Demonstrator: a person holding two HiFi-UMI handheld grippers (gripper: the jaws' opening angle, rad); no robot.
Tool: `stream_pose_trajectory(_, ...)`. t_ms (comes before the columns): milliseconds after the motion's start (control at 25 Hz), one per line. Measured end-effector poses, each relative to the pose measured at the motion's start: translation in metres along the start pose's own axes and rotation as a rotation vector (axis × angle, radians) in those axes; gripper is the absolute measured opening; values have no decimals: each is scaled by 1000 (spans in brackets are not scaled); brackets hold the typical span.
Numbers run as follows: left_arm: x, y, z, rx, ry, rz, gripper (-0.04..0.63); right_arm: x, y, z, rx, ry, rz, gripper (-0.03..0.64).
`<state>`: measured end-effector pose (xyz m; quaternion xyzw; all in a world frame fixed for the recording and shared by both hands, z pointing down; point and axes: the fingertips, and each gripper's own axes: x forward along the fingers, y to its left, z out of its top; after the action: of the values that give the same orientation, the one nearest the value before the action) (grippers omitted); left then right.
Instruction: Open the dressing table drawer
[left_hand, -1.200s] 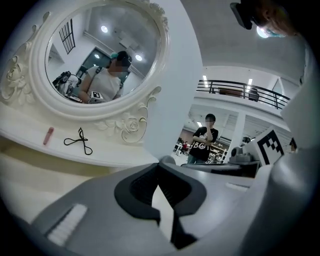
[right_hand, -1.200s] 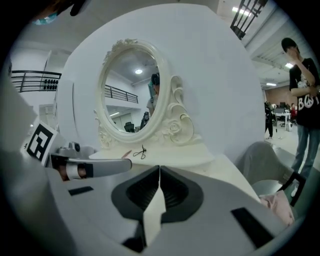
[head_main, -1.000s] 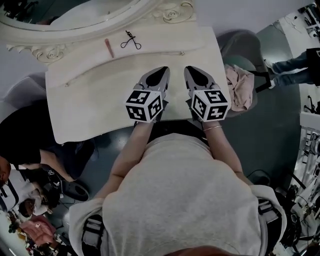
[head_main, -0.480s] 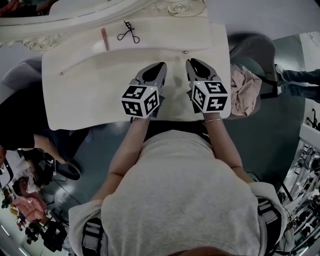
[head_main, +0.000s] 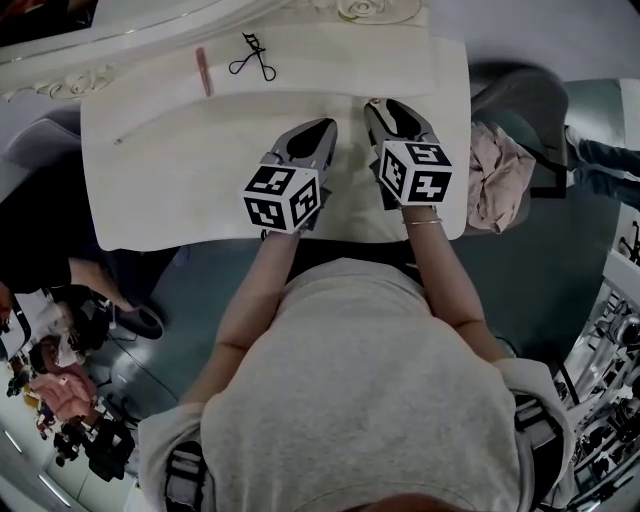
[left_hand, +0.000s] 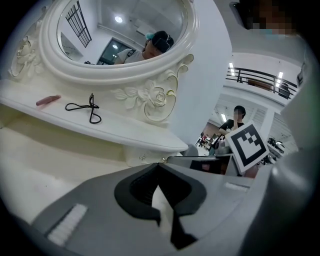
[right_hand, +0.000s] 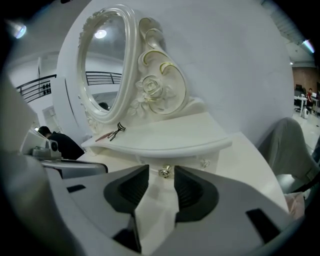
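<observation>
- Head view, looking down: a person stands at a cream dressing table (head_main: 200, 180) with a two-jaw gripper in each hand
- The drawer (right_hand: 186, 162) runs under the raised shelf and looks fully closed; its small metal knob (right_hand: 164, 172) is the landmark here
- The right gripper (right_hand: 161, 169) has its jaws a little apart, one tip on either side of the knob, gripping nothing yet; this looks like the line-up for a pinch and pull
- The left gripper (left_hand: 159, 166) hovers over the tabletop to the left of the knob, jaw tips seemingly together and empty; it is probably parked out of the way
- An eyelash curler (head_main: 252, 58) and a pink stick (head_main: 203, 72) lie on the shelf above and left of the knob, so opening the drawer shouldn't disturb them
</observation>
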<state>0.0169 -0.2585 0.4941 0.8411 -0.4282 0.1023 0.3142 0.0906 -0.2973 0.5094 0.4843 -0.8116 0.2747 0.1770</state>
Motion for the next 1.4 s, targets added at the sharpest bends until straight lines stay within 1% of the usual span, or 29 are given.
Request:
stream_pose_trajectory(160,1,3,-1,-10,2,10,5,6,-7,-1,2,-2,-32,124)
stream_pose_trajectory(320,4,5,-2,-13,1,12,5,12,-10,-4,23,6,-35,116)
stream_pose_trajectory(680,4,1,-3,-5,4,5,5,11,-8,-4,6,2,-21,97)
stream_pose_trajectory(1240,-8,-8,-12,22,14,-7,5,-10,4,-24,5,20,7,94)
stream_pose_trajectory(1400,-12,-11,-16,24,12,-4,5,-13,5,-24,-7,17,4,81)
